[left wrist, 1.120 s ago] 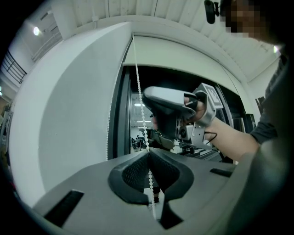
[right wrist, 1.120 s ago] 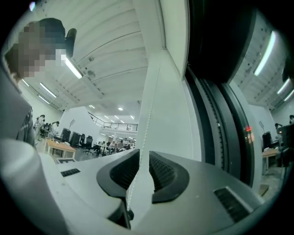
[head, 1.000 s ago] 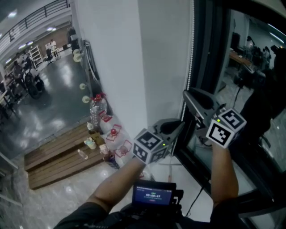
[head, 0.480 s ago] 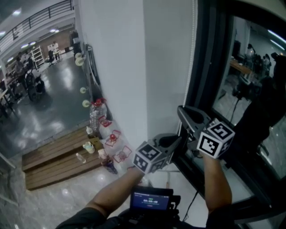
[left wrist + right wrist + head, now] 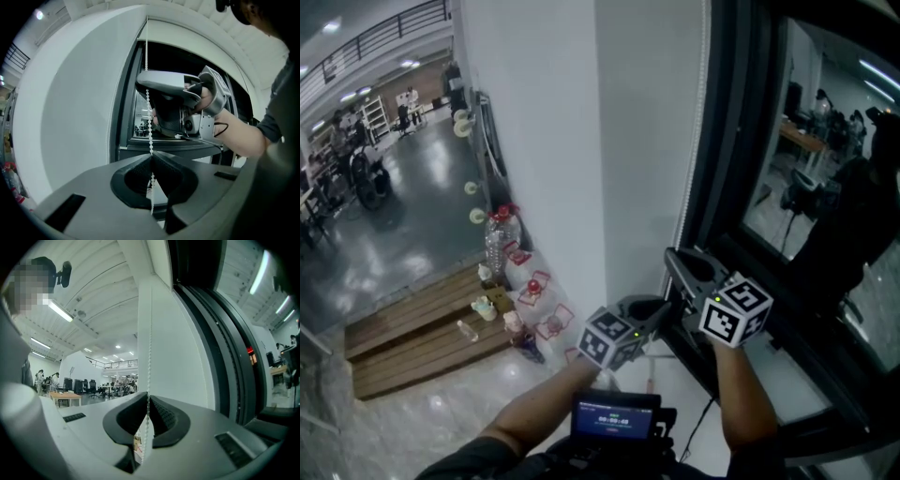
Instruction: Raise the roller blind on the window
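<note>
A white bead chain (image 5: 696, 131) hangs down the edge of the dark window frame (image 5: 727, 141). My left gripper (image 5: 661, 307) is shut on the chain (image 5: 148, 101), which runs down between its pads. My right gripper (image 5: 680, 262) sits just above and behind it; its jaws have just been closing and now pinch the chain (image 5: 149, 333) too. The left gripper view shows the right gripper (image 5: 180, 108) higher on the same chain. The blind's fabric is not visible in these views.
A white wall (image 5: 581, 141) stands left of the window glass (image 5: 806, 187). At its foot are a water bottle and red-framed items (image 5: 520, 281) beside a wooden platform (image 5: 422, 328). A small screen device (image 5: 619, 412) hangs at my chest.
Both grippers have sunk lower along the window frame, still side by side on the chain, the right one above the left.
</note>
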Demonstrator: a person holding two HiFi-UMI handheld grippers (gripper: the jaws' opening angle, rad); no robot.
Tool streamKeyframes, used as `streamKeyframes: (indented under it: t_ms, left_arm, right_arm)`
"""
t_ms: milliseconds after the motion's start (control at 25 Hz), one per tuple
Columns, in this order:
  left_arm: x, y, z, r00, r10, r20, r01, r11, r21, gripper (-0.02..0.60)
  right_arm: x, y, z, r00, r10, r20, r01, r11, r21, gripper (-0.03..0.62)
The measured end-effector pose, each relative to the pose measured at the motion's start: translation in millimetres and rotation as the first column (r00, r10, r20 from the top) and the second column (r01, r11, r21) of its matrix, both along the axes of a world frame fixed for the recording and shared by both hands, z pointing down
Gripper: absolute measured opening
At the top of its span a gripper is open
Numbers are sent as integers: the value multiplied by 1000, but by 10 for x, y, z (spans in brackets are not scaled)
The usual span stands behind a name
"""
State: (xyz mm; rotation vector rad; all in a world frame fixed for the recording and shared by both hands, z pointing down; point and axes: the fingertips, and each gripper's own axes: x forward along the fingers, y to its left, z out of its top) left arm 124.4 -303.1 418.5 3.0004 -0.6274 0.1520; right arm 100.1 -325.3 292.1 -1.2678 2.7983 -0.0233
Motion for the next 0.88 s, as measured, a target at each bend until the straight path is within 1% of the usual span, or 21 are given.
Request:
streamKeyframes:
  t_ms: [120,280,440,520,560,640,720,760,880]
  left_arm:
    - [-19,11,84,1000,-4,10,4,1000,-11,8]
    - [-25,12,237,1000,-4,28,5,999,-39,8]
    - [-95,30,265,1000,13,-5,-13,998,-69,6]
    - [-198,5,255,1000,-4,11,5,998,-60,9]
    - [-261,-15,248,1000,-16,23,18,998,-55,16]
    - [-396,-34,184,999,-37,28,38,998,-58,53]
    - [-518,-12,19,999,-44,7,45,997,-62,82]
    - [-570,2,-108,999,-50,-14,49,997,-55,97]
    - [-646,16,-648,990,-60,-127,59,998,-11,97]
  right_arm:
    - [-32,4,90,999,20,-27,-20,1000,-9,14]
    - [-24,-12,247,999,25,-27,-26,999,-43,14]
    - [15,-14,300,999,31,-22,-33,998,-51,14]
    - [38,-13,295,999,35,-25,-37,998,-51,14]
    - [51,-12,292,999,37,-21,-38,998,-50,14]
    - [71,-10,285,999,38,-13,-39,998,-49,14]
    - [69,-14,281,999,32,-8,-32,999,-44,14]
    - [63,-16,283,1000,26,-8,-26,999,-42,14]
    - [49,7,280,1000,25,-9,-26,999,-47,14]
